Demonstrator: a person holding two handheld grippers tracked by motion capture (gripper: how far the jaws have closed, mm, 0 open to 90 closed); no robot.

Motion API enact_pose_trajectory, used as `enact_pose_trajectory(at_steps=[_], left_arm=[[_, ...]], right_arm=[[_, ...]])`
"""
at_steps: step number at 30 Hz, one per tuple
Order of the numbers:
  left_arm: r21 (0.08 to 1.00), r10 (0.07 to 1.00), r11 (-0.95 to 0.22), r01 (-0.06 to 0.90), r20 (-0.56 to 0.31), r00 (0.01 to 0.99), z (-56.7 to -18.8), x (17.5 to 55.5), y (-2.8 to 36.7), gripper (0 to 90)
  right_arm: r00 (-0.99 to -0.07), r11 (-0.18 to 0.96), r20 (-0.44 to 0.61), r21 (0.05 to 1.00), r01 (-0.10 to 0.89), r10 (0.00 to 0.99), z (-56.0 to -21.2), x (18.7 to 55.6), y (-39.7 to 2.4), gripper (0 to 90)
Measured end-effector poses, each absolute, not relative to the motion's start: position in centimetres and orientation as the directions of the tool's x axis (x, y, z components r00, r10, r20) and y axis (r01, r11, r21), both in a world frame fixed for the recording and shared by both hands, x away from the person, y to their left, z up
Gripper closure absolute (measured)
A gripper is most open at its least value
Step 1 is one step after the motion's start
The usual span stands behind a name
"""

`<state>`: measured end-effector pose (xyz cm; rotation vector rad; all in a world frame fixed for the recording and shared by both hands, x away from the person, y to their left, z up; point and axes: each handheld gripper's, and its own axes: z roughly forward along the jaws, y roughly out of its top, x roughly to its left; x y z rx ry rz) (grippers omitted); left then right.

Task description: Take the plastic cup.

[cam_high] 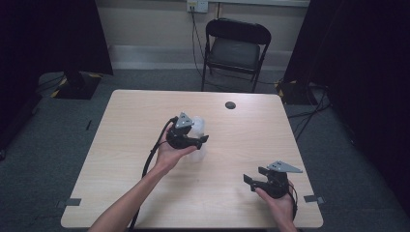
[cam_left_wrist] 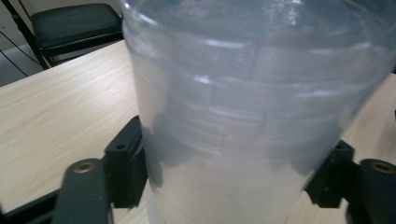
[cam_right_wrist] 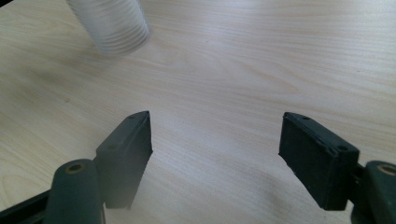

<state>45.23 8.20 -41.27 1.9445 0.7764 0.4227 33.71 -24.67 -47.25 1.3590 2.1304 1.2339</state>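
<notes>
left gripper: i see it [cam_high: 200, 140] near the middle of the table, held in the person's left hand [cam_high: 167, 153]; its jaws are clamped on either side of a clear plastic cup [cam_left_wrist: 252, 112].
left jaws: in the left gripper view the two black pads sit against the cup's walls, one at each side, low on the ribbed body.
right gripper: i see it [cam_high: 252, 176] at the near right part of the table, held in the right hand [cam_high: 280, 203]; its jaws stand wide apart with nothing between them, only bare wood showing in the gap in the right gripper view [cam_right_wrist: 215, 144].
cup: translucent, ridged; in the high view it [cam_high: 200, 126] sits just beyond the left gripper, and i cannot tell whether it rests on the table or is lifted off it. in the right gripper view it [cam_right_wrist: 116, 23] shows at the upper left, well apart from the right jaws.
table: light wood top [cam_high: 125, 140], with a small dark round thing [cam_high: 230, 105] near the far edge.
beyond the table: a black folding chair [cam_high: 235, 48] against the wall, grey carpet [cam_high: 67, 121] around.
</notes>
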Motion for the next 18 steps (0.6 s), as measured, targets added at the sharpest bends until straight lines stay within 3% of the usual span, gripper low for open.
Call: enact_pose_trajectory(at_steps=[18], left_arm=[[0.887, 0.678, -0.316, 0.337, -0.037, 0.734, -40.86, 45.00, 8.28, 31.3]], right_arm=[[-0.491, 0.172, 0.170, 0.800, 0.575, 0.854, -47.29, 33.76, -24.55, 25.7]])
